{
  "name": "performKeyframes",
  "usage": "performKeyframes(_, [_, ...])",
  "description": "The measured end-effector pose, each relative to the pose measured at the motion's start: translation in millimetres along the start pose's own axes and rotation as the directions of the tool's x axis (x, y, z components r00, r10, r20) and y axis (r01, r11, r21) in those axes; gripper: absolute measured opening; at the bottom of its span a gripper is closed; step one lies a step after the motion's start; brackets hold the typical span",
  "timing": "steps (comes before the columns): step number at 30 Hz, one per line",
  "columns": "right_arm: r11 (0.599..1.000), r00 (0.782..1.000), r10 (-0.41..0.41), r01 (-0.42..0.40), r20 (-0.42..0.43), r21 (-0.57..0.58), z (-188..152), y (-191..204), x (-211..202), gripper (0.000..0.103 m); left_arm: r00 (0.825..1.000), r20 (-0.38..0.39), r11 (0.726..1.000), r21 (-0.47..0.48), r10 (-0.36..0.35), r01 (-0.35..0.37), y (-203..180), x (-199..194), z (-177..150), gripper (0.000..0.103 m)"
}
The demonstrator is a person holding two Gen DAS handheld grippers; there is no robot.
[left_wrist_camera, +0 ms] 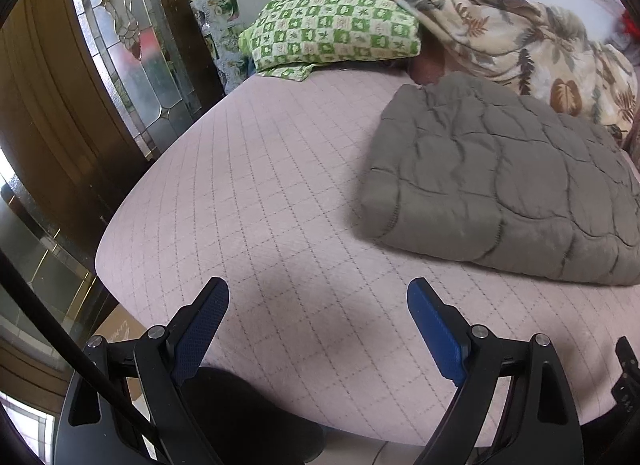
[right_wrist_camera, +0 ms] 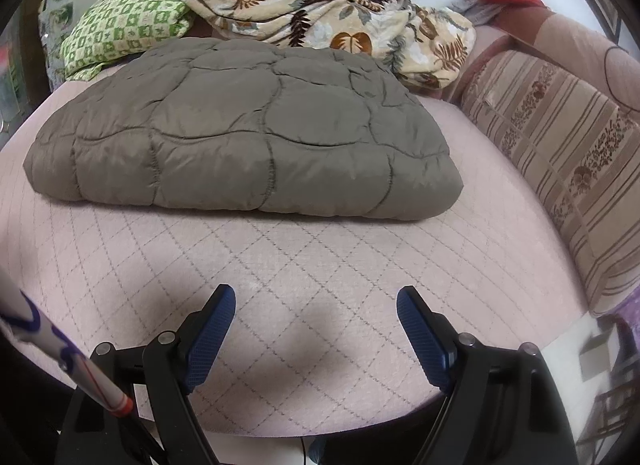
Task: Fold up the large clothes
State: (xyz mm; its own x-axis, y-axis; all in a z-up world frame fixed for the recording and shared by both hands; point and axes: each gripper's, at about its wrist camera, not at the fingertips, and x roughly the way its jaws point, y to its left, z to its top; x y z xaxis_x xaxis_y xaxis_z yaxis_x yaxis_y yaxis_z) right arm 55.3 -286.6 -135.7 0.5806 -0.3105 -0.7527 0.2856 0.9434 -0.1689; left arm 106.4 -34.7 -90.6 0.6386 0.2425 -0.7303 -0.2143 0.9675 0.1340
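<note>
A grey-brown quilted garment (right_wrist_camera: 248, 137) lies folded into a thick flat bundle on the pink quilted bed (right_wrist_camera: 320, 265). It also shows in the left wrist view (left_wrist_camera: 500, 185), to the right. My left gripper (left_wrist_camera: 318, 295) is open and empty, above the bed's near left part, short of the bundle. My right gripper (right_wrist_camera: 316, 299) is open and empty, above the near edge of the bed, in front of the bundle and apart from it.
A green checked pillow (left_wrist_camera: 332, 29) and a crumpled leaf-print blanket (right_wrist_camera: 320, 17) lie at the head of the bed. A striped cushion (right_wrist_camera: 560, 169) runs along the right side. A wooden door with leaded glass (left_wrist_camera: 132, 49) stands left of the bed.
</note>
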Motion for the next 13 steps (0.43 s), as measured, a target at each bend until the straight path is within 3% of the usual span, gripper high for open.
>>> performKeyframes(13, [1.000, 0.998, 0.004, -0.003, -0.059, 0.028, 5, -12, 16, 0.087, 0.999, -0.045, 1.000, 0.021, -0.005, 0.005, -6, 13, -2, 0.090])
